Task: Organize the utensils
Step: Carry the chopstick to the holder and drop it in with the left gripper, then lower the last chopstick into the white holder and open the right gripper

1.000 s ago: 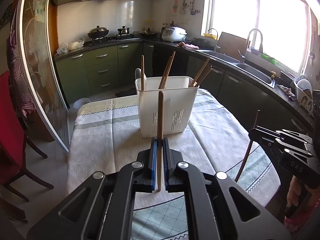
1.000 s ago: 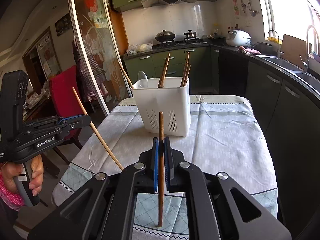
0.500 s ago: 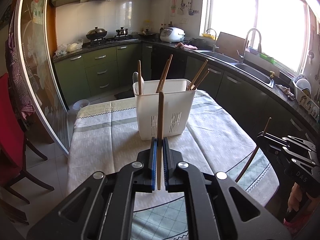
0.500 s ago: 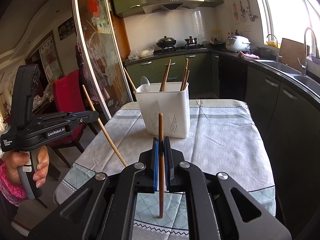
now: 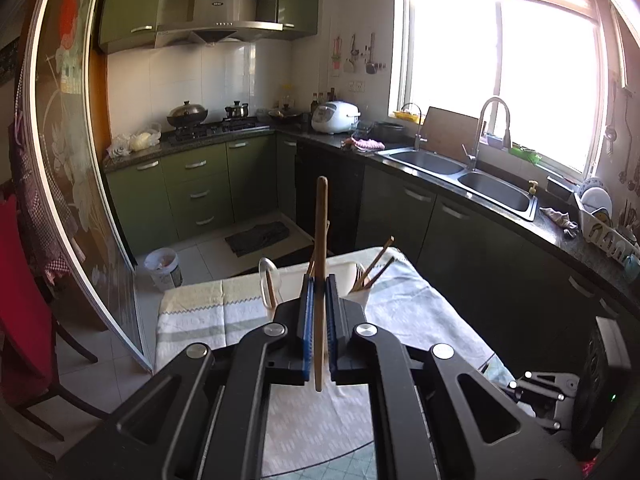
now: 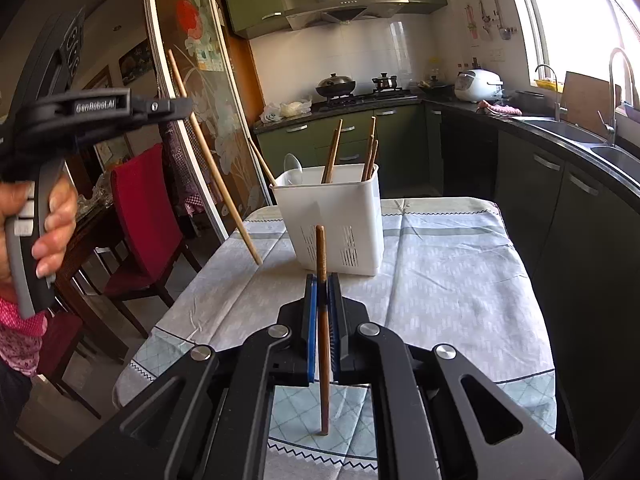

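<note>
Quick count first: two grippers, each with one chopstick clamped; one white utensil holder (image 6: 334, 220) on the table, with what looks like five chopsticks already standing in it plus one white spoon (image 6: 292, 165) (the sticks overlap a bit, so the five is my best read).

Left gripper (image 5: 319, 300) has its blue pads squeezed tight on a light wooden chopstick (image 5: 320, 248); the stick runs up between the fingers, its top poking well above them and its bottom end hanging just behind the pads; in the left wrist view the holder is right below and partly hidden by the fingertips. From the right wrist view that same stick tilts, its lower tip in the air to the left of the holder, not touching the cloth.

Right gripper (image 6: 324, 304) is pinched shut on a darker chopstick (image 6: 322, 320), upright; the grip sits around its middle, lower end down near the tablecloth (image 6: 440, 280); the holder is a bit ahead of it.

Room-wise: the holder stands toward the far end of the table; open cloth on its right and in front; a red chair (image 6: 140, 216) and a glass sliding door (image 6: 208, 100) crowd the left edge; dark cabinets (image 6: 560, 220) run along the right.
</note>
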`<state>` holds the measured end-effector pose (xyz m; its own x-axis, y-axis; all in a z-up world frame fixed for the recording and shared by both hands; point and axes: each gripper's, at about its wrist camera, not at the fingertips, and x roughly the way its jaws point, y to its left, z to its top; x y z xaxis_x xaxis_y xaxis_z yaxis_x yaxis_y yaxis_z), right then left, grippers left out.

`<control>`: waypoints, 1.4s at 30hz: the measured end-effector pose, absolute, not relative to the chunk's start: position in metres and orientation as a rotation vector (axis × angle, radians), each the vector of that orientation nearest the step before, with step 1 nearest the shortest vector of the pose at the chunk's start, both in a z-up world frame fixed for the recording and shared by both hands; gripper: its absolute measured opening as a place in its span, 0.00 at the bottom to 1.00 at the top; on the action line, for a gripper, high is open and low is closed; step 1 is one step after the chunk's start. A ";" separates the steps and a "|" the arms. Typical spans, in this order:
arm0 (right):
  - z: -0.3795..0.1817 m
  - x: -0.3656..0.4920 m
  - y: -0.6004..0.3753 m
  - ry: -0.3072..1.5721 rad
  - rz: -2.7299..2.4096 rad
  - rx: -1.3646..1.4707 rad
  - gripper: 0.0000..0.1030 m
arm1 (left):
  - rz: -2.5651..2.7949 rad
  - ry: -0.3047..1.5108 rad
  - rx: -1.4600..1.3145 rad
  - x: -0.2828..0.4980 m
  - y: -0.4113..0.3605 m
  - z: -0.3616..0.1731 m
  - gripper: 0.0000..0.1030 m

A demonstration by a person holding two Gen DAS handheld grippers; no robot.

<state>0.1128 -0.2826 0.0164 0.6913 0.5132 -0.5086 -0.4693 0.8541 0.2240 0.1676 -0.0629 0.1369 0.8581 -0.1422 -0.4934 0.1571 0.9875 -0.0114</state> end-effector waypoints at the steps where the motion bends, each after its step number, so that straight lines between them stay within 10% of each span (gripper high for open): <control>1: 0.016 0.113 -0.283 0.593 0.551 0.079 0.06 | -0.151 0.494 0.035 0.172 -0.065 0.147 0.06; 24: 0.022 0.112 -0.283 0.614 0.615 0.080 0.06 | -0.028 0.565 0.035 0.304 -0.067 0.107 0.06; 28: 0.039 0.115 -0.279 0.588 0.618 0.064 0.06 | -0.030 0.557 0.024 0.297 -0.058 0.103 0.32; 42: 0.180 0.177 -0.249 0.185 0.494 0.093 0.06 | -0.091 0.375 -0.011 0.156 -0.019 0.125 0.32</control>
